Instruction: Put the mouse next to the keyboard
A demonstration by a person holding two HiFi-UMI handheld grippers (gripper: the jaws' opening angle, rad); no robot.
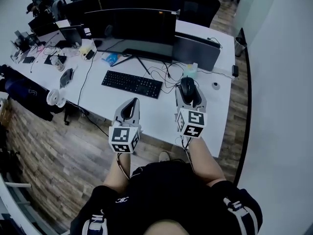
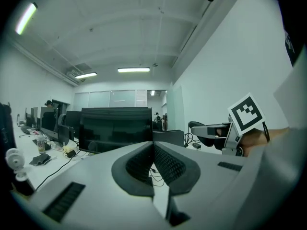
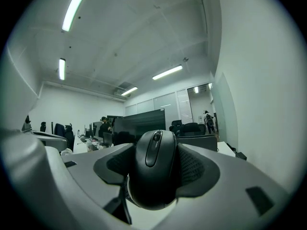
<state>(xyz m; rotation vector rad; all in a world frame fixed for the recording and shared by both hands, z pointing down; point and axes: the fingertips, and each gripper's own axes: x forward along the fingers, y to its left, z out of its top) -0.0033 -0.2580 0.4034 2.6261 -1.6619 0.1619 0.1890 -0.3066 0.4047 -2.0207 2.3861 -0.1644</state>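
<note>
The right gripper (image 1: 189,94) is clenched on the black computer mouse (image 3: 153,171), one pad on each flank, scroll wheel pointing away from the tool; the left gripper (image 2: 153,164) hangs beside it with jaws pressed together on nothing. The black keyboard (image 1: 131,83) lies ahead and to the left of the right gripper; loose cables (image 1: 168,75) trail just past its near end. Best to carry the mouse leftward, level and low over the white desk (image 1: 161,116), set it just off the keyboard's end short of those cables, then release only once it rests flat.
</note>
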